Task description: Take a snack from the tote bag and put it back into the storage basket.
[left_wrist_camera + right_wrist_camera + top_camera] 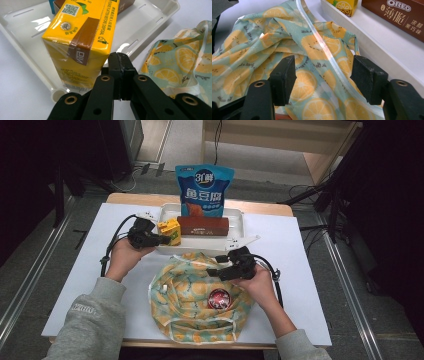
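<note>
Work in hand: packing snacks from the white tray into the lemon-print bag.
Left gripper: jaws pressed together on nothing, tips just beside the yellow juice carton at the tray's near corner.
Right gripper: jaws apart, straddling the bag's clear-edged rim, not pinching it.
Risk, carton: closed tips likely to shove or tip it rather than grasp; tall, glossy, standing near the tray's lip.
Risk, bag: limp cloth may slip or collapse, closing the mouth.
Risk, tray: light, may slide if nudged.
</note>
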Tool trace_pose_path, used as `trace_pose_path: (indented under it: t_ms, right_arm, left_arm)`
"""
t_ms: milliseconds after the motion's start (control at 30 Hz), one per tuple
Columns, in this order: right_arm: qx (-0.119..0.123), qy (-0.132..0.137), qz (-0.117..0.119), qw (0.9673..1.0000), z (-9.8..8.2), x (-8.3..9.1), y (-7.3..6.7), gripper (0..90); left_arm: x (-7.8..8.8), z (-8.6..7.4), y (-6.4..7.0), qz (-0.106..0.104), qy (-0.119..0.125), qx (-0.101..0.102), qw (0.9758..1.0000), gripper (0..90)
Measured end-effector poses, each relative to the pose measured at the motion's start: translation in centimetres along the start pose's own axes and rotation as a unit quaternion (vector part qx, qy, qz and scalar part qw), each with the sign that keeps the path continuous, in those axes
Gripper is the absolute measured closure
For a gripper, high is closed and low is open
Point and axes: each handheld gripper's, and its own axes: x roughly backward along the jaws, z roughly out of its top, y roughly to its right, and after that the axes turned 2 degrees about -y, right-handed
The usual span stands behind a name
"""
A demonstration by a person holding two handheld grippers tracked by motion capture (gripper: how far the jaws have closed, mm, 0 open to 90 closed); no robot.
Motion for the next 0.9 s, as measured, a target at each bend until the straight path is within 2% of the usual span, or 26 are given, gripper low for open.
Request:
trace_pose_path:
  t_ms: [900]
  right_arm:
    - [0.0, -0.001, 0.0, 1.0, 0.0, 0.0, 0.0, 37.0]
  left_arm:
    - [0.5, -0.5, -1.1, 0.001, 0.007, 0.018, 0.9998, 89.6]
